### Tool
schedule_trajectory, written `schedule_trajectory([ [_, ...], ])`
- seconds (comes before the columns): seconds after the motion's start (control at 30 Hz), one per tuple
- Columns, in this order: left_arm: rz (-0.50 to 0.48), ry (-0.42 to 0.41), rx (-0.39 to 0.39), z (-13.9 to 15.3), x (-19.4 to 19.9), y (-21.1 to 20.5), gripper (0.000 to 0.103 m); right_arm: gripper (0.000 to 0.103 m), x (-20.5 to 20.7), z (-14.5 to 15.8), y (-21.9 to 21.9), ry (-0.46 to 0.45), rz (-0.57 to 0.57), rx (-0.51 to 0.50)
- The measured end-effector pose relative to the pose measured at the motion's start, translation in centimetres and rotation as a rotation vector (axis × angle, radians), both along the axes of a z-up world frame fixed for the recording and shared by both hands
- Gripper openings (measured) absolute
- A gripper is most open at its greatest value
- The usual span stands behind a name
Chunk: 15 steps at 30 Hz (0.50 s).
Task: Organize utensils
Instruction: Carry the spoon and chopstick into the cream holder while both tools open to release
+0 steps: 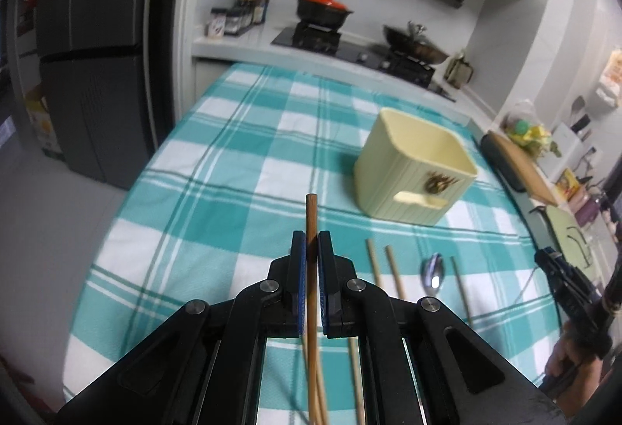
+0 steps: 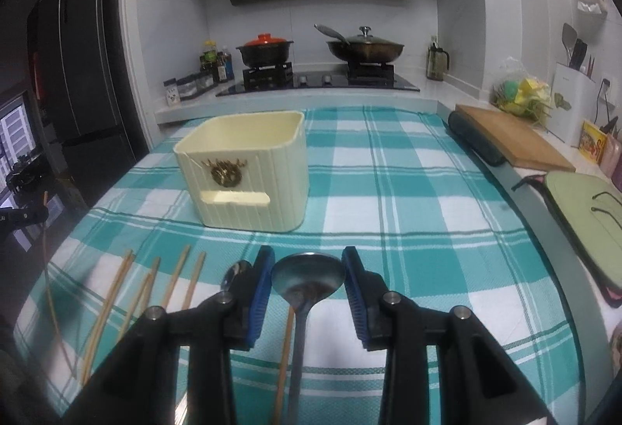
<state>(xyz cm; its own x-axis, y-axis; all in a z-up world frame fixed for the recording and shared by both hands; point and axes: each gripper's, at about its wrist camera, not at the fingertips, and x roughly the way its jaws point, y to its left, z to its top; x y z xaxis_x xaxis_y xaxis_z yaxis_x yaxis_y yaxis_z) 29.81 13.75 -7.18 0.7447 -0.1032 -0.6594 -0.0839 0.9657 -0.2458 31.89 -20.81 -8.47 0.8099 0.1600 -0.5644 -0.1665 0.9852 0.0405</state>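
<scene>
My left gripper is shut on a pair of brown chopsticks and holds them above the checked cloth; their tip points forward past the pads. The cream utensil holder stands ahead to the right, open side up. My right gripper is open, its blue pads either side of a steel ladle lying on the cloth. The holder stands just beyond it, to the left. Several loose chopsticks and a small spoon lie on the cloth at the left.
A teal checked tablecloth covers the table. A stove with a red-lidded pot and a wok is behind. A wooden cutting board and a green mat lie at the right. A dark fridge stands left.
</scene>
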Motion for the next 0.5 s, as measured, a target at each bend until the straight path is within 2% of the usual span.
schedule_trajectory([
  [0.3,-0.049,-0.058,-0.023,3.5,0.7,-1.2,0.004,0.036,-0.7,3.6,0.7,-0.081,0.027,0.01],
  [0.5,-0.093,-0.087,-0.052,7.1,3.2,-1.7,0.004,0.036,0.4,6.0,0.6,-0.105,0.046,0.025],
])
